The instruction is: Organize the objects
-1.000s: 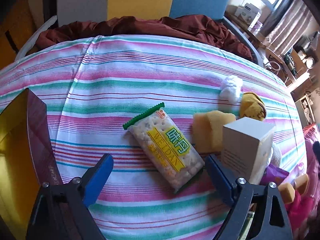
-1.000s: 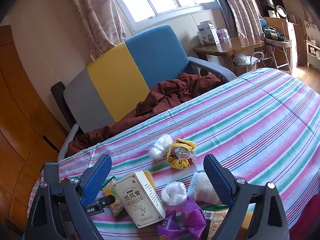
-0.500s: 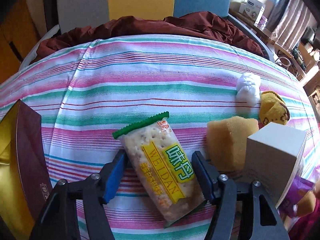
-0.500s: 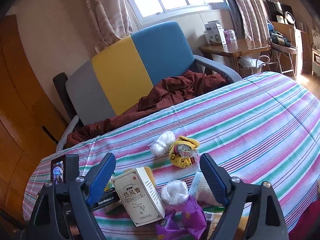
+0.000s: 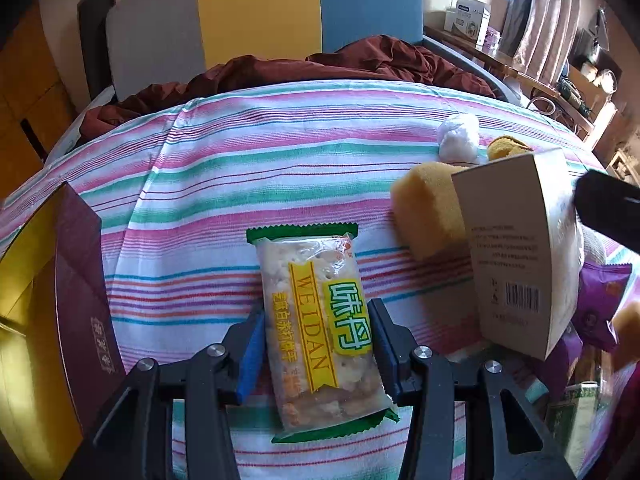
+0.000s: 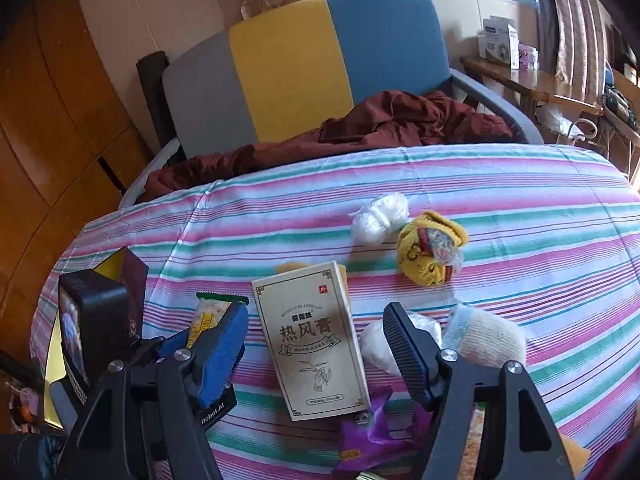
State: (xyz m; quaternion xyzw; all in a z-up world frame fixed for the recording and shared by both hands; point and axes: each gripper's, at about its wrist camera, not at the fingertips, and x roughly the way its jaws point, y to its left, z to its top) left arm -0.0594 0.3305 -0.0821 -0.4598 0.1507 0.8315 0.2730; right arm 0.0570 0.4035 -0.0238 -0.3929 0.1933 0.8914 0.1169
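A clear packet of crackers (image 5: 320, 320) with green ends lies on the striped tablecloth (image 5: 240, 176). My left gripper (image 5: 316, 312) straddles it, its jaws closing, and both blue pads touch the packet's long sides. The same packet (image 6: 212, 316) peeks out behind the left finger in the right wrist view. A beige carton with Chinese print (image 6: 316, 344) lies between the fingers of my right gripper (image 6: 316, 312). Those jaws are closing too, with a gap on each side of the carton. In the left wrist view the carton (image 5: 516, 248) is just right of the packet.
A yellow sponge (image 5: 424, 208), white wads (image 6: 380, 216), a yellow sock ball (image 6: 432, 252), a cream sock (image 6: 484, 332) and a purple packet (image 6: 372, 436) crowd around the carton. A maroon-and-gold box (image 5: 76, 292) stands open at the left. A chair with maroon cloth (image 6: 400, 120) is behind the table.
The left gripper came forward over the cracker packet and its jaws narrowed until they met its sides. The right gripper sank toward the beige carton and its jaws narrowed.
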